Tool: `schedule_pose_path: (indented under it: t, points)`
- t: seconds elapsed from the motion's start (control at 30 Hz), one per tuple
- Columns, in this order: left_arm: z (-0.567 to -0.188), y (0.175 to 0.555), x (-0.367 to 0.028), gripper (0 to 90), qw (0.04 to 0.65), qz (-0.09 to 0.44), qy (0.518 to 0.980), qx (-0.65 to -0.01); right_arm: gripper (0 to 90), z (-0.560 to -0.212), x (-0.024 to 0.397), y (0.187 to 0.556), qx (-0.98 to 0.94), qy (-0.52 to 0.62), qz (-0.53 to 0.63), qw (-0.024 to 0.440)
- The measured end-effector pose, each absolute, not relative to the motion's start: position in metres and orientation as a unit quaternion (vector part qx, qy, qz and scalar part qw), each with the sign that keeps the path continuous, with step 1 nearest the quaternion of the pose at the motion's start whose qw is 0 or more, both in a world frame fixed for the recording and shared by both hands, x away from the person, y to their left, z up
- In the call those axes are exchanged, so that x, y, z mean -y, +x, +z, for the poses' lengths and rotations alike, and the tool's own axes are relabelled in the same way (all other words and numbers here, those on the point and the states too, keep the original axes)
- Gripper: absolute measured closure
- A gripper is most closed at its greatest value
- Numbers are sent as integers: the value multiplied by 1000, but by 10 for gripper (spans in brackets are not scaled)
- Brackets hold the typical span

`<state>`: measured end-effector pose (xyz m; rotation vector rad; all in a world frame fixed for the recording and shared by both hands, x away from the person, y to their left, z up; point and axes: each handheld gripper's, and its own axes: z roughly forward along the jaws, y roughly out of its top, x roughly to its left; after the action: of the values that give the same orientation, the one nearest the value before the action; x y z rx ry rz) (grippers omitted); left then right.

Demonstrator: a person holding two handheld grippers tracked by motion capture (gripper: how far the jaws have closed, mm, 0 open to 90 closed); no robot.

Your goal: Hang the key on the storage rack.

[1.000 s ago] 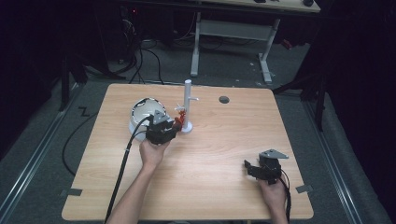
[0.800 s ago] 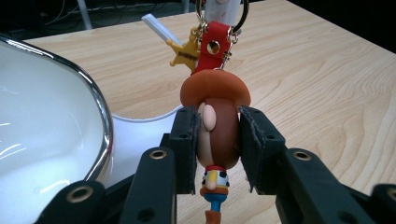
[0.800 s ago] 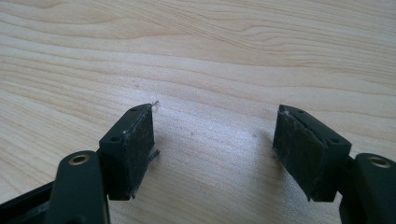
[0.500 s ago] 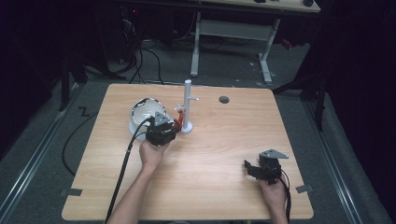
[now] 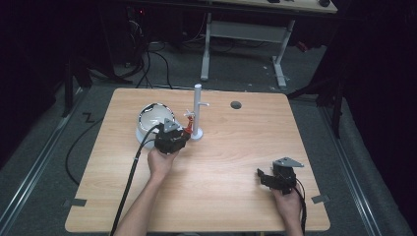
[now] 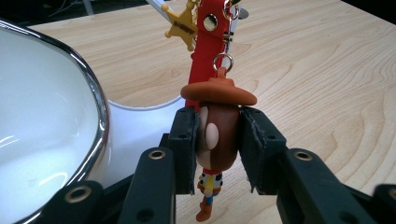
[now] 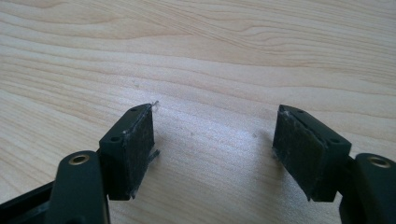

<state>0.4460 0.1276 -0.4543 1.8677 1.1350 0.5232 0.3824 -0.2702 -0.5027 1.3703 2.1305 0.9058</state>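
A cowboy figure keychain (image 6: 218, 135) with a brown hat hangs from a red strap (image 6: 205, 51) that carries a gold star badge (image 6: 182, 27). My left gripper (image 6: 217, 149) is shut on the figure's head, both pads pressing its sides. In the high view my left gripper (image 5: 183, 133) sits beside a white peg stand (image 5: 197, 110), with the keychain (image 5: 187, 129) a small red spot at the stand's base. My right gripper (image 7: 215, 154) is open over bare wood, with nothing between its pads. It rests near the table's front right (image 5: 259, 174).
A white bowl with a shiny rim (image 5: 153, 118) stands just left of the stand; its rim (image 6: 88, 88) is close beside my left gripper. A dark round hole (image 5: 236, 104) lies at the table's back. A black cable (image 5: 130, 177) trails off the front-left edge.
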Motion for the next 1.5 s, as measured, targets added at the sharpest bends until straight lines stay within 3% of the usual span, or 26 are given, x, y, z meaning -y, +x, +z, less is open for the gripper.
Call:
schedule_pose_path:
  t: [0.5, 1.03, 1.5]
  points:
    - [-456, 445, -130, 666, 434, 210, 745, -461, 295, -503, 270, 382, -772, 496, 328, 224]
    - [-447, 427, -145, 483, 451, 210, 731, -466, 295, -503, 270, 382, -772, 496, 328, 224]
    - [-443, 406, -154, 439, 461, 226, 723, -463, 295, -503, 270, 382, -772, 496, 328, 224]
